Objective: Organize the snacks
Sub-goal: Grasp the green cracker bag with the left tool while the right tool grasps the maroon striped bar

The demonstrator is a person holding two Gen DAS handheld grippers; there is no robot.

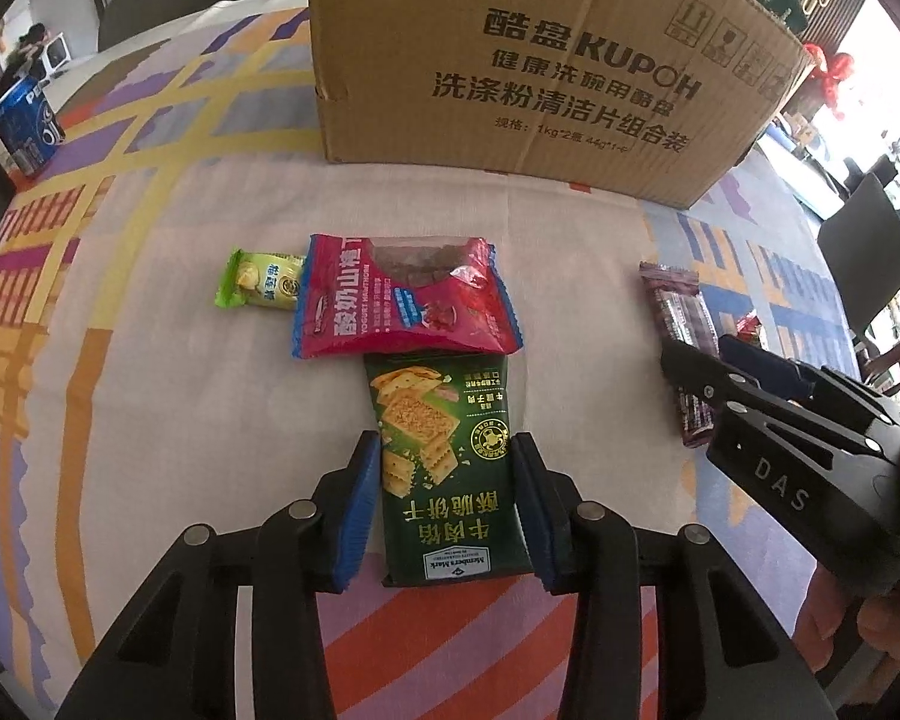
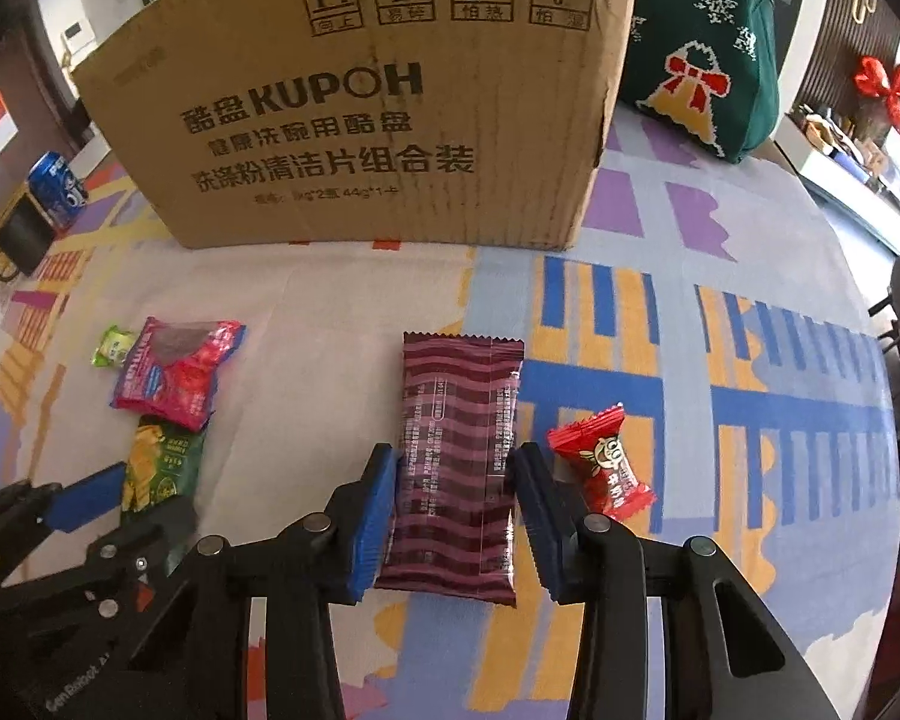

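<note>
The green cracker packet (image 1: 444, 468) lies flat on the patterned tablecloth (image 1: 150, 300), lengthwise between the blue pads of the left gripper (image 1: 448, 510), which press against both of its long edges: a grip on the packet. Its far end touches the pink-red hawthorn snack bag (image 1: 402, 300), and a small light-green sweet (image 1: 258, 279) lies just beside that bag, partly tucked under its left edge. Well to the right, the maroon striped bar (image 2: 459, 462) lies on the cloth, and the right gripper (image 2: 453, 516) has its pads closed against the bar's two sides. A red wrapped candy (image 2: 603, 468) lies just beside the right pad. Behind all the snacks stands a large cardboard box (image 2: 360, 108); a blue drink can (image 1: 27, 120) stands far off to the left
</note>
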